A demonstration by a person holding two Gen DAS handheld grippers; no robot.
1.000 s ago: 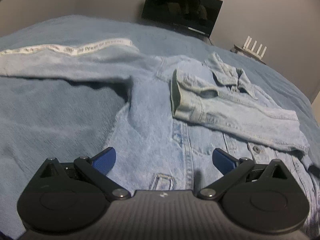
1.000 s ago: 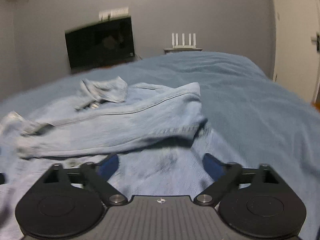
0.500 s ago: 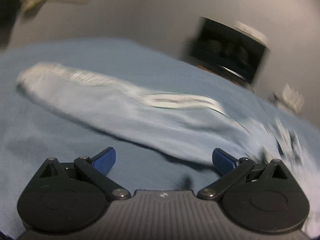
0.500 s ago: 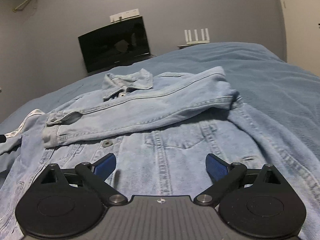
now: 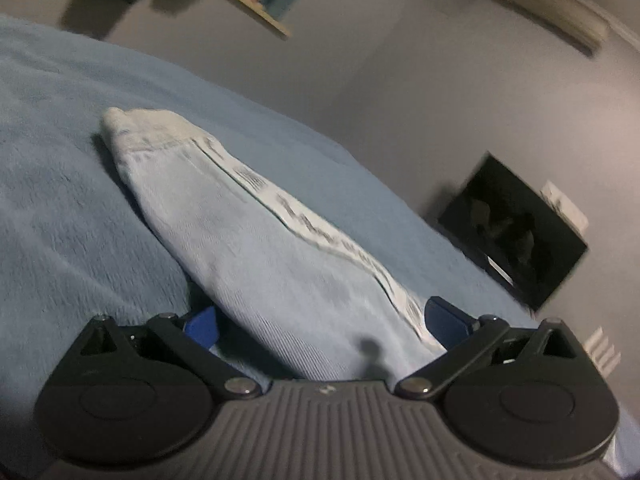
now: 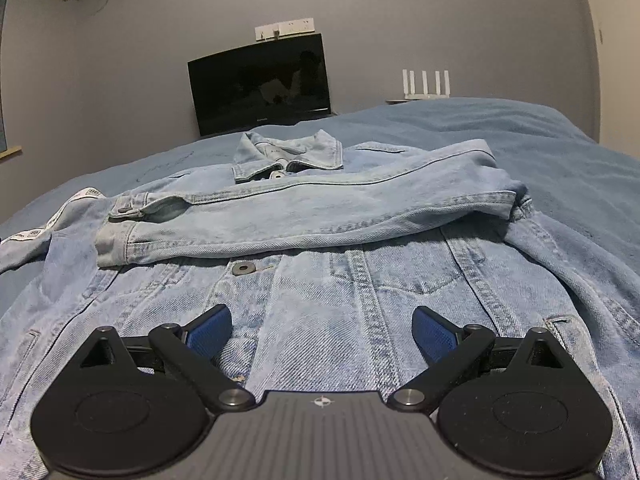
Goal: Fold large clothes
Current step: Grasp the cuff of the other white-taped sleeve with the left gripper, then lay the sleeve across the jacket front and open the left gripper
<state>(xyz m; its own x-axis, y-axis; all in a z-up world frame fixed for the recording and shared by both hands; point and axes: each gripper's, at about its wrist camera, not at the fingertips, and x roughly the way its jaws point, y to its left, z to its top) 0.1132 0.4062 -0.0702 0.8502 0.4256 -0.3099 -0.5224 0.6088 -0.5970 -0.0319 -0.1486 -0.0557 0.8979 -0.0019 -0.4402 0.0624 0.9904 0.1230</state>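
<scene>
A light-blue denim jacket [image 6: 320,280] lies front-up on the blue bed. One sleeve [image 6: 304,216] is folded across the chest below the collar [image 6: 288,152]. The other sleeve [image 5: 248,240], with a white printed tape along it, stretches out flat to the side; its cuff [image 5: 144,128] is at the far end. It also shows at the left edge of the right wrist view [image 6: 52,220]. My left gripper [image 5: 320,324] is open, its jaws straddling this sleeve near its upper end. My right gripper [image 6: 322,332] is open and empty just above the jacket's lower front.
The blue bedcover [image 6: 540,152] spreads all around the jacket. A dark monitor [image 6: 260,84] and a white router [image 6: 426,84] stand by the far wall. A wall shelf [image 5: 256,12] hangs above the bed's left side.
My left gripper swung left from the jacket body and now sits low over the outstretched sleeve. My right gripper moved left and steadied over the lower front.
</scene>
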